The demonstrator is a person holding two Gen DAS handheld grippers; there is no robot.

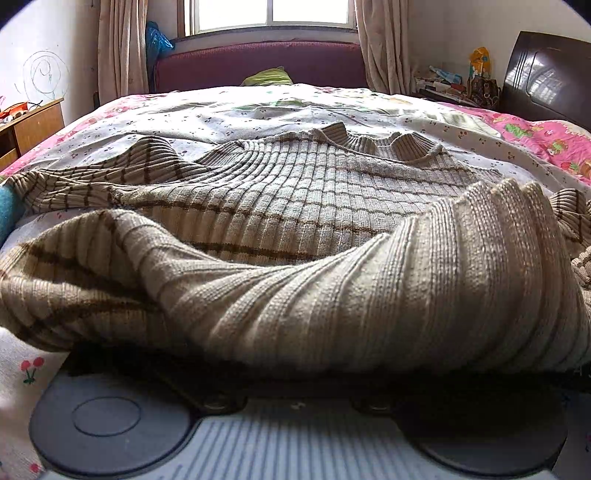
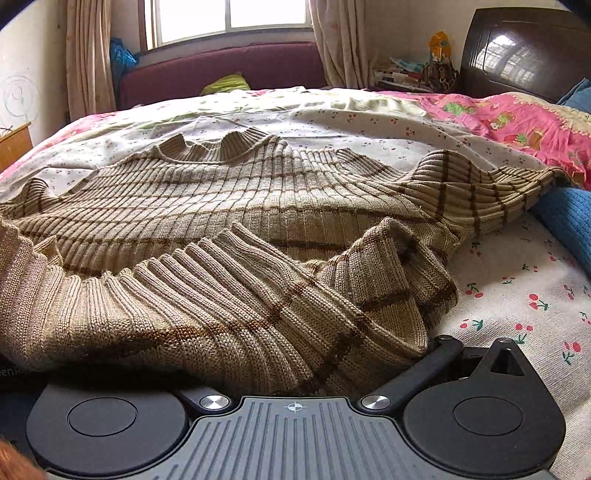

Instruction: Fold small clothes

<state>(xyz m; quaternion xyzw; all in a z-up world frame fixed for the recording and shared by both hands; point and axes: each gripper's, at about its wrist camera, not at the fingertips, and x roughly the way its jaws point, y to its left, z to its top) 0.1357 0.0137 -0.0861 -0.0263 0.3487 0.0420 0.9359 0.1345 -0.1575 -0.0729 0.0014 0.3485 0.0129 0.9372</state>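
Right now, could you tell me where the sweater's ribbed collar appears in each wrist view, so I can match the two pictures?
Left wrist view: the ribbed collar sits right of centre, in the upper half, at the sweater's far edge.
Right wrist view: the ribbed collar sits left of centre, also at the far edge.
Shared landmark: the green cushion under the window.

Striped ribbed sweater spread on cherry-print bedsheet, hem bunched foreground.

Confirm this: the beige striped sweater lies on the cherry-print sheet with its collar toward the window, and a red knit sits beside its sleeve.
Wrong colour. The knit beside the sleeve is blue, as the right wrist view shows. The sweater does lie on the cherry-print sheet, collar toward the window.
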